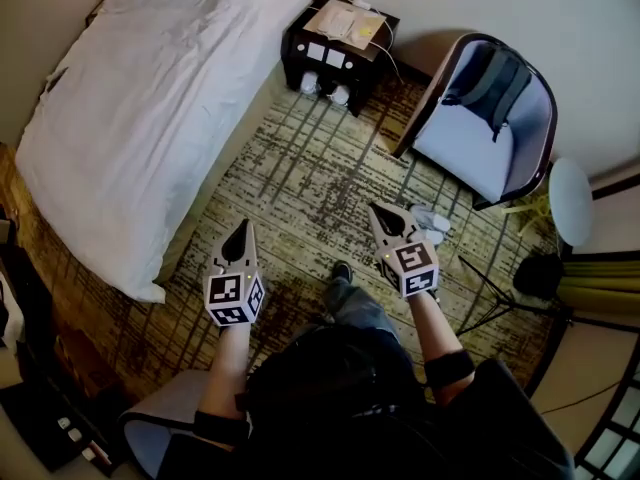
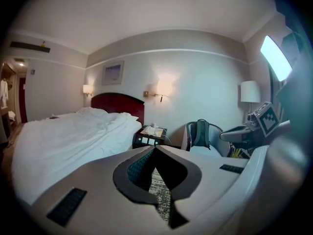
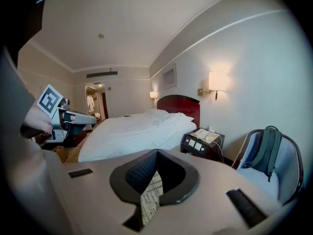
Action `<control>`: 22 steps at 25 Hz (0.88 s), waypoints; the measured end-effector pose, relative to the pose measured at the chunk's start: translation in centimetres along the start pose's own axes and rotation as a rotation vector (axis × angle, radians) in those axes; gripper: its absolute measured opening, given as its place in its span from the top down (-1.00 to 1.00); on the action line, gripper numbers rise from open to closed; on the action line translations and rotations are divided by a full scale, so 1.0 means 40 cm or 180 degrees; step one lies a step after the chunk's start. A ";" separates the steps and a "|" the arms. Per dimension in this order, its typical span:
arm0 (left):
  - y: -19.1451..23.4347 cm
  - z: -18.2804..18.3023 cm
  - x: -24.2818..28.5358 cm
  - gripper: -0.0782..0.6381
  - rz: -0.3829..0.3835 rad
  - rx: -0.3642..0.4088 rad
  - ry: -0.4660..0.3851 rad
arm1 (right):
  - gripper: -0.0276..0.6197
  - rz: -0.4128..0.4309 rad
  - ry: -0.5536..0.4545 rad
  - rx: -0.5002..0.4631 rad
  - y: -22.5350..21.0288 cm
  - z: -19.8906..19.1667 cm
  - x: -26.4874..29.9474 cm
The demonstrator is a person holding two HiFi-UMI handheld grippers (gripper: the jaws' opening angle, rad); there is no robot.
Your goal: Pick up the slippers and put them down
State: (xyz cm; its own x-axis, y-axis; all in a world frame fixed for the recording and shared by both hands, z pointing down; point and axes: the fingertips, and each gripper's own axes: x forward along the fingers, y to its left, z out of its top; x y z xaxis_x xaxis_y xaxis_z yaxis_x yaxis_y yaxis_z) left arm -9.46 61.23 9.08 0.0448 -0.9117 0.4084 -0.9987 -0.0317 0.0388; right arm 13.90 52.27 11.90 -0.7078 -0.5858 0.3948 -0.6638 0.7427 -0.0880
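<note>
A pair of white slippers (image 1: 432,222) lies on the patterned carpet by the armchair's front leg, just right of my right gripper (image 1: 384,212). Two more white items that look like slippers (image 1: 326,87) sit under the nightstand. My right gripper is shut and empty, held above the carpet. My left gripper (image 1: 240,227) is also shut with nothing in it, hovering near the bed's foot corner. In the left gripper view its jaws (image 2: 155,149) meet at the tip, and the right gripper (image 2: 246,131) shows at the right. The right gripper view shows its closed jaws (image 3: 157,152) and the left gripper (image 3: 78,117).
A white bed (image 1: 150,98) fills the left. A dark nightstand (image 1: 338,40) stands at the back. An armchair (image 1: 490,133) with a grey backpack (image 1: 492,76) is at the right, beside a white lamp shade (image 1: 570,200) and a black stand (image 1: 500,293). My foot (image 1: 342,271) is on the carpet.
</note>
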 end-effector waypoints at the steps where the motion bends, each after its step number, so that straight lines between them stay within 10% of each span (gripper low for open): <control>1: 0.000 0.015 0.025 0.82 0.0000 0.0010 -0.0003 | 0.91 0.0014 -0.0011 0.0003 -0.017 0.012 0.015; 22: 0.067 0.173 0.372 0.82 -0.0293 0.0137 0.0072 | 0.91 -0.0067 0.0032 0.0120 -0.190 0.107 0.261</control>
State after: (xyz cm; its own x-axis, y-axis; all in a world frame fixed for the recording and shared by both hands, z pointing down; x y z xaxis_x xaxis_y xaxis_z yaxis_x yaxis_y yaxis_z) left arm -11.61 44.75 8.93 0.1365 -0.8947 0.4254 -0.9904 -0.1330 0.0381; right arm 10.54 39.11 12.76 -0.6912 -0.5977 0.4063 -0.6873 0.7173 -0.1139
